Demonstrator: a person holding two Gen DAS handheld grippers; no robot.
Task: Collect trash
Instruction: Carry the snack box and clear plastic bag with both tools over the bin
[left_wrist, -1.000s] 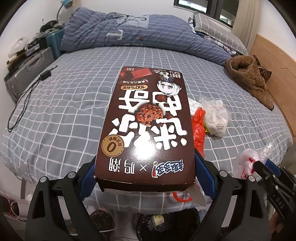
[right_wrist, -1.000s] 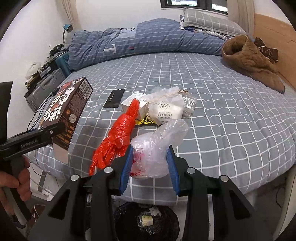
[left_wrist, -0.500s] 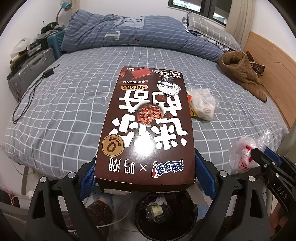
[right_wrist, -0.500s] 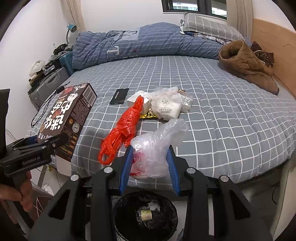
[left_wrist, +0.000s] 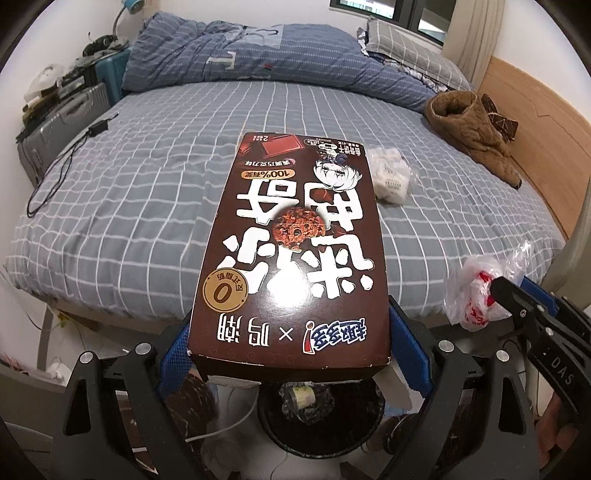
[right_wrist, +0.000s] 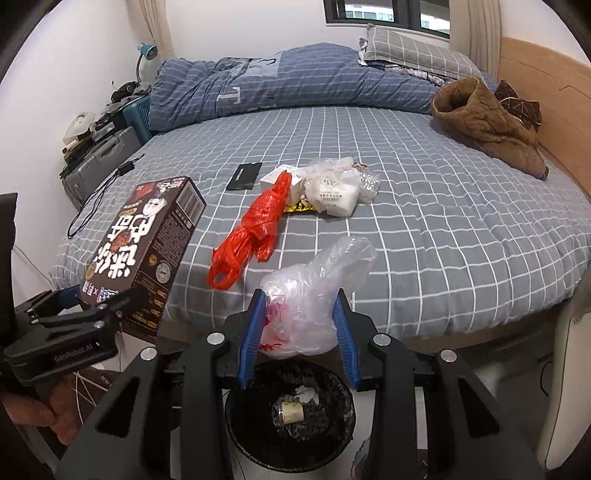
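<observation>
Closest in, the bin (right_wrist: 290, 408) sits on the floor at the bed's near edge, right under both loads. The right hand-held gripper (right_wrist: 299, 325) is clamped on a clear bag (right_wrist: 314, 291) almost straight above it. The left hand-held gripper (left_wrist: 290, 354) grips a brown box (left_wrist: 295, 251) by its short end, long axis pointing away over the bed (right_wrist: 443, 221). Farther back, a red bag (right_wrist: 255, 229) waits.

Glossy cardboard box (left_wrist: 291, 236), thin clear plastic bag (right_wrist: 314, 295), crinkly red plastic bag (right_wrist: 258, 229), matt cloth bedsheet (right_wrist: 443, 221).
</observation>
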